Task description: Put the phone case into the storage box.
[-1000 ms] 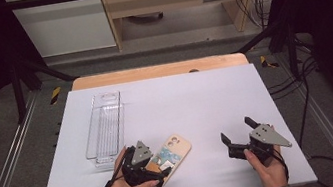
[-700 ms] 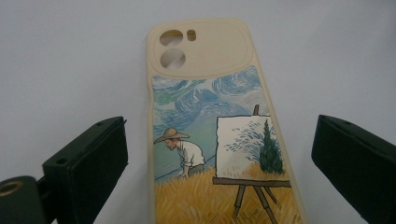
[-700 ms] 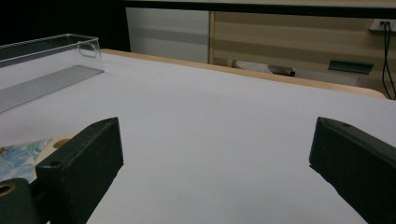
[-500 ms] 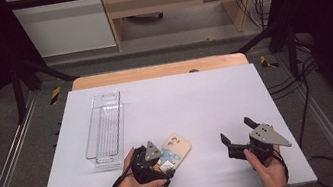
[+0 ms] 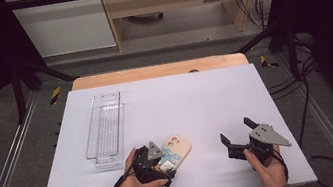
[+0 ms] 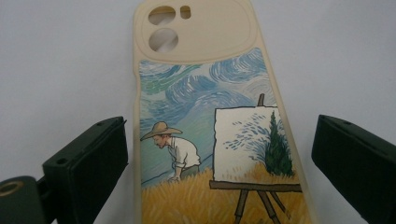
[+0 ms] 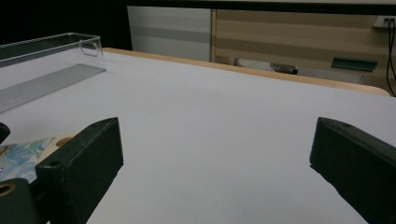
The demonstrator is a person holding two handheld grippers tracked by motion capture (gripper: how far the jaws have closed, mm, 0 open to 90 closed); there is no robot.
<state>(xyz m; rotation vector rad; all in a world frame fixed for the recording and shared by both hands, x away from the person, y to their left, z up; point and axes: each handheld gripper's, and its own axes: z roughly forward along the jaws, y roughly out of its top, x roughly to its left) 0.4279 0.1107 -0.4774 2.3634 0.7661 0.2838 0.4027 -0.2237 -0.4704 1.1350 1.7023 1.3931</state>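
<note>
A beige phone case [image 5: 177, 150] with a painted scene of a man in a straw hat and an easel lies flat on the white table [image 5: 181, 101], camera holes pointing away. My left gripper [image 5: 164, 166] is open over its near end. In the left gripper view the case [image 6: 205, 116] runs up between the two jaws of this gripper [image 6: 219, 154], with a small gap on each side. My right gripper [image 5: 235, 131] stands open to the right of the case, low over bare table, with nothing between the jaws in the right gripper view [image 7: 217, 154].
A long clear plastic tray [image 5: 104, 128] lies on the left part of the table, beyond the left hand; it also appears at the left of the right gripper view [image 7: 46, 56]. A wooden strip [image 5: 161, 70] edges the table's far side.
My left gripper has slid a little to the right, so its jaws now straddle the near end of the phone case. The right gripper has stayed put.
</note>
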